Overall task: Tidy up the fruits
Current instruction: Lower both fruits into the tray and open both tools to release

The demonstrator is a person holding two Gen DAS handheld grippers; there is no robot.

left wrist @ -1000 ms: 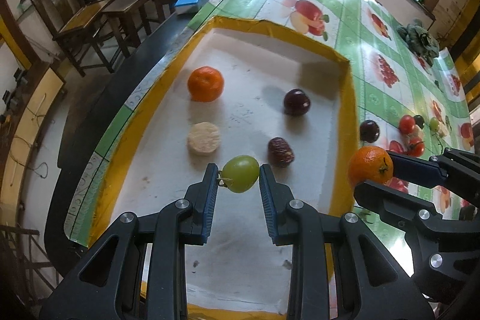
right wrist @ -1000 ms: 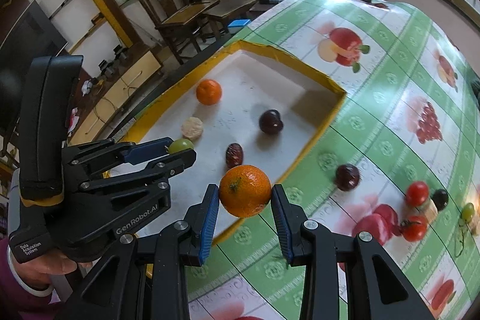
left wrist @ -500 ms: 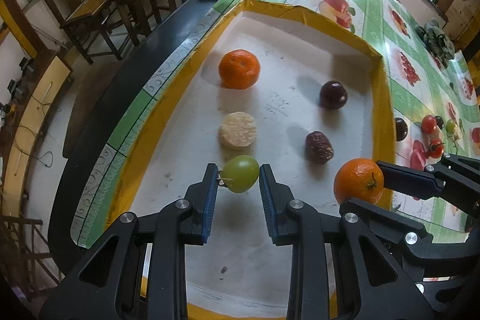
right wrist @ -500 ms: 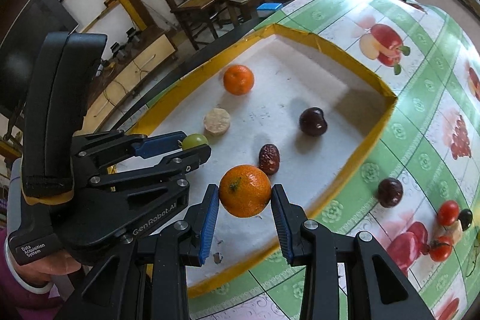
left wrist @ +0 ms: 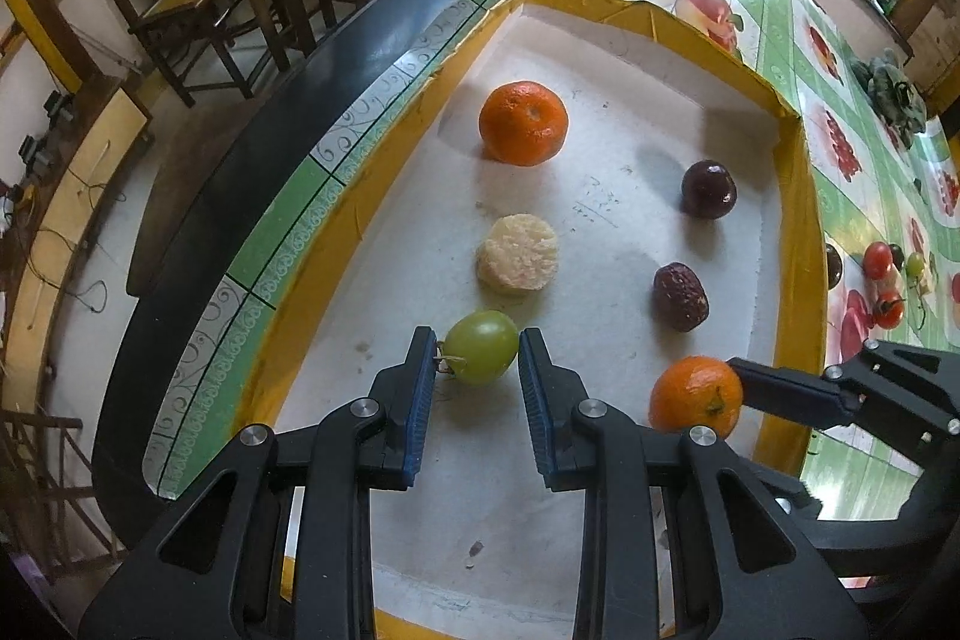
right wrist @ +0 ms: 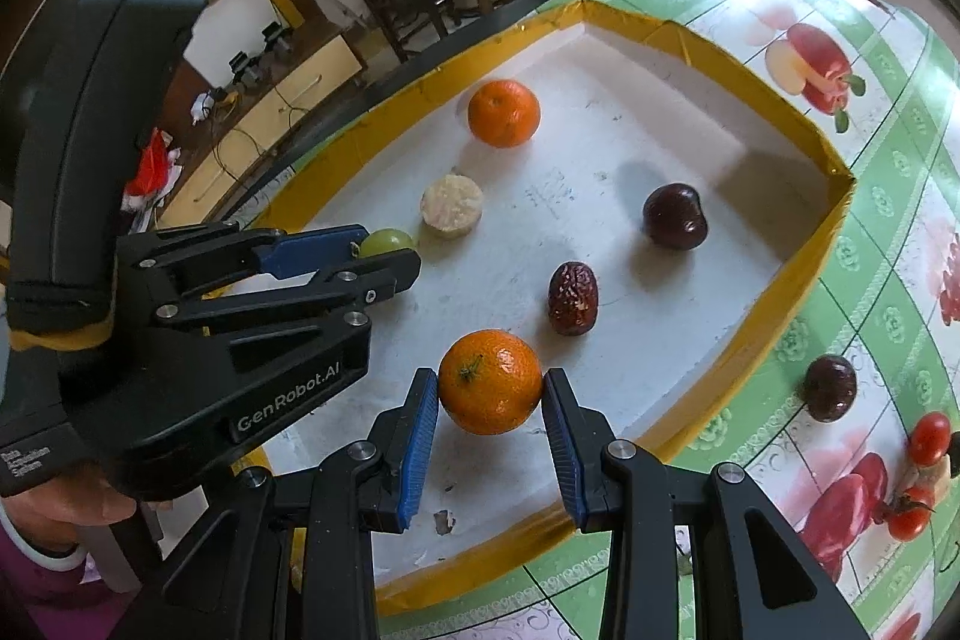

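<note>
The left gripper (left wrist: 477,353) had its jaws clenched on a smooth, glossy green grape (left wrist: 482,346) with a short dry stalk at one end, held over the near part of the white tray (left wrist: 600,40). The right gripper (right wrist: 491,391) gripped a dimpled, round mandarin (right wrist: 490,381), its small green stem scar facing up, also above the tray's near end. Both grippers were matte black plastic with silver screw heads, and their fingers carried ribbed blue pads (right wrist: 418,439).

The tray was a shallow rectangular box with a chalky, scuffed white floor and a rim wrapped in shiny yellow tape, creased at the corners. On its floor lay a second mandarin (left wrist: 523,122) toward the far end, a pale, crumbly round disc (left wrist: 517,260) of rough texture nearer, a dark glossy round plum-like fruit (left wrist: 708,189), and a wrinkled, oblong red date (left wrist: 680,296). Faint pencil-like marks on the floor were too small to read.

The bench (right wrist: 888,112) wore a slick green-and-white checked oilcloth printed with apples and other fruit. Outside the tray on it sat another dark round fruit (right wrist: 830,387) and a cluster of shiny cherry tomatoes (right wrist: 930,437).

In the right wrist view, the left gripper's body bore the raised lettering "GenRobot.AI", and its handle a small label reading "Data Acquisition System". A hand (right wrist: 78,505) with a purple sleeve cuff held it.
</note>
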